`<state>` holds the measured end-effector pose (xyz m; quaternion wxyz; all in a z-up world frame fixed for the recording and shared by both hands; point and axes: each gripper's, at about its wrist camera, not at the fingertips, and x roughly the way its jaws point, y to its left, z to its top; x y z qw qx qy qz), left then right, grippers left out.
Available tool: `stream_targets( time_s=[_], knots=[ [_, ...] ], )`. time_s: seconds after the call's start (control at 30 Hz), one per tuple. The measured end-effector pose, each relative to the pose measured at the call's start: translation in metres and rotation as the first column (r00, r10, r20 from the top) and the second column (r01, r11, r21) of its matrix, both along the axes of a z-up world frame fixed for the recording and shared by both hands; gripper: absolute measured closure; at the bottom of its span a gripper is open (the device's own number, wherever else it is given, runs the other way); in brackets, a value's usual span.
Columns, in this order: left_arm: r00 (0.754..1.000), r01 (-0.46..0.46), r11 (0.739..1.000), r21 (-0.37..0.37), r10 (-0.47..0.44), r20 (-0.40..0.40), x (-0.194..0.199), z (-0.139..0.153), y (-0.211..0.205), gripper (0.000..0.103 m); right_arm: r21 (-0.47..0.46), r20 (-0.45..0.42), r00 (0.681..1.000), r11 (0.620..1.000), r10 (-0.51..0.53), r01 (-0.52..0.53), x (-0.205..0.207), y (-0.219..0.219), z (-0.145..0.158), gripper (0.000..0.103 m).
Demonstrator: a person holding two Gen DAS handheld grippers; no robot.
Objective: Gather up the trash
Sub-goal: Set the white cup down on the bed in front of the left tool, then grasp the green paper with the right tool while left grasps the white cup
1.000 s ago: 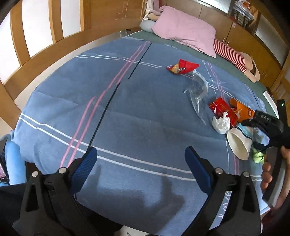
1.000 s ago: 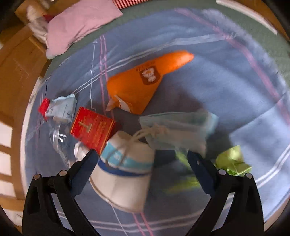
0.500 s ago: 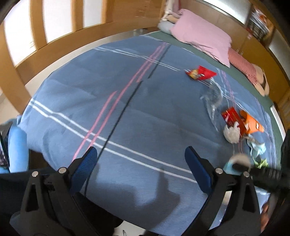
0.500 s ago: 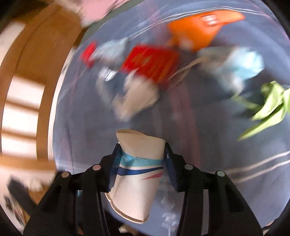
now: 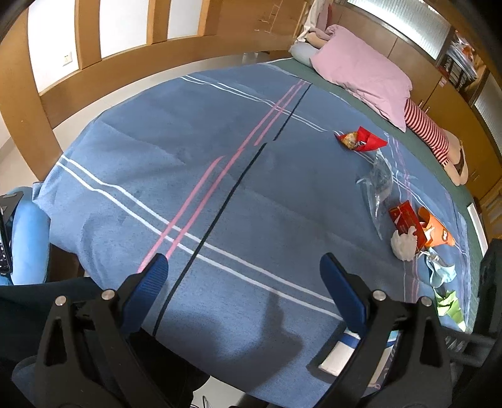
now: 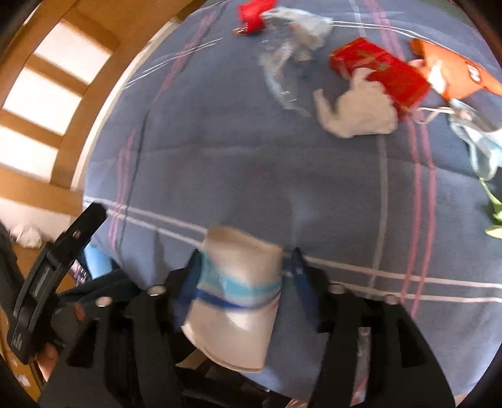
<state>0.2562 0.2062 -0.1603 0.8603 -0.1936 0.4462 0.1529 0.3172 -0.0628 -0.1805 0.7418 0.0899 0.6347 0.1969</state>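
My right gripper (image 6: 244, 270) is shut on a white paper cup (image 6: 238, 298) with blue stripes and holds it over the near edge of the blue bed. My left gripper (image 5: 244, 273) is open and empty above the bed's near edge. Trash lies on the bedspread: a white crumpled tissue (image 6: 357, 110) (image 5: 403, 244), a red box (image 6: 382, 72) (image 5: 406, 218), an orange wrapper (image 6: 455, 72) (image 5: 437, 230), a clear plastic bag (image 6: 282, 62) (image 5: 378, 185), a red snack packet (image 5: 360, 139) (image 6: 254, 14), a light blue face mask (image 6: 480, 147) (image 5: 440, 271) and green paper (image 5: 448, 306) (image 6: 495, 216).
The bed (image 5: 219, 194) has a blue striped spread. A pink pillow (image 5: 364, 72) and a striped soft toy (image 5: 429, 131) lie at its far end. Wooden panels (image 5: 125, 72) run along the left. A blue object (image 5: 28, 238) stands by the bed's left corner.
My right gripper closed on the paper cup, lifted it off the bed and carried it toward the near edge. The left gripper stayed open and shifted slightly.
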Motion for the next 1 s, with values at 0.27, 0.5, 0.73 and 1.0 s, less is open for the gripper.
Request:
stream_targets(
  time_s=[0.27, 0.5, 0.73, 1.0],
  knots=[
    [0.999, 0.051, 0.998, -0.020, -0.051, -0.003, 0.003, -0.001, -0.009, 0.006, -0.029, 0.263, 0.939, 0.970, -0.224, 0.240, 0.002, -0.074, 0.052, 0.019],
    [0.995, 0.097, 0.993, -0.068, -0.096, 0.015, 0.002, -0.001, -0.014, 0.006, -0.330, 0.255, 0.858, 0.794, -0.446, 0.511, 0.038, -0.159, 0.033, 0.010],
    [0.948, 0.317, 0.911, -0.263, -0.306, 0.082, 0.007, -0.005, -0.041, 0.003, -0.426, 0.133, 0.832, 0.727, -0.539, 0.539, 0.053, -0.201, -0.011, 0.010],
    [0.955, 0.295, 0.917, -0.269, -0.290, 0.058, 0.010, -0.009, -0.040, 0.003, -0.350, 0.111, 0.860, 0.791, -0.498, 0.503, 0.048, -0.204, -0.020, 0.067]
  ],
)
